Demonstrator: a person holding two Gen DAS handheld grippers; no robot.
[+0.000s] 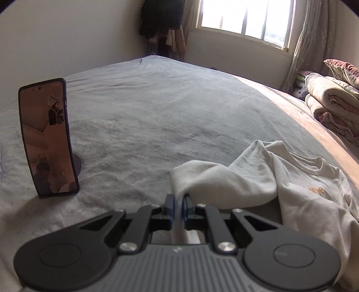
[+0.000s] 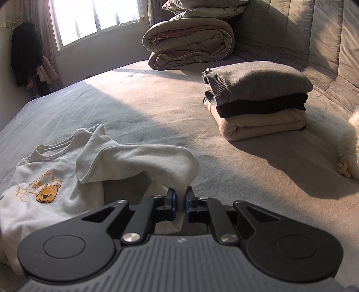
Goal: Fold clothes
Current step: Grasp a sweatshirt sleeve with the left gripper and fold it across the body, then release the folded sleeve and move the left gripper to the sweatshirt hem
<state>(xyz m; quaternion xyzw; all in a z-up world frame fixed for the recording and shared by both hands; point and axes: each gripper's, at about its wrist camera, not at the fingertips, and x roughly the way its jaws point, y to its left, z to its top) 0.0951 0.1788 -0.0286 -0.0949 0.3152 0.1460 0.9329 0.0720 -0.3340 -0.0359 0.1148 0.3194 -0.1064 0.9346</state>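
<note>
A white T-shirt (image 2: 33,202) with a yellow bear print lies partly spread on the grey bed (image 2: 145,107), and both claws have hold of it. The left claw (image 1: 178,205) is pinched tight on a fold of the white cloth, which rises as a rumpled ridge just ahead of its blue pads (image 1: 170,202) and runs off to the right toward the shirt's body; a strip of the fabric also hangs down between the jaws toward the camera. The right claw (image 2: 180,203) grips another bunch of the same shirt, its jaws nearly together with cloth between them, and the lifted fabric arches to the left over the neckline area. The printed chest lies flat on the bed left of that claw. Beyond the right claw, well apart from the shirt, stands a stack of folded clothes (image 2: 258,98): grey on top, dark in the middle, cream at the bottom. Rolled quilts (image 2: 190,42) sit further back near the window (image 2: 94,20). In the left wrist view a phone (image 1: 47,137) stands upright on a round stand on the bed, away from the shirt.
</note>
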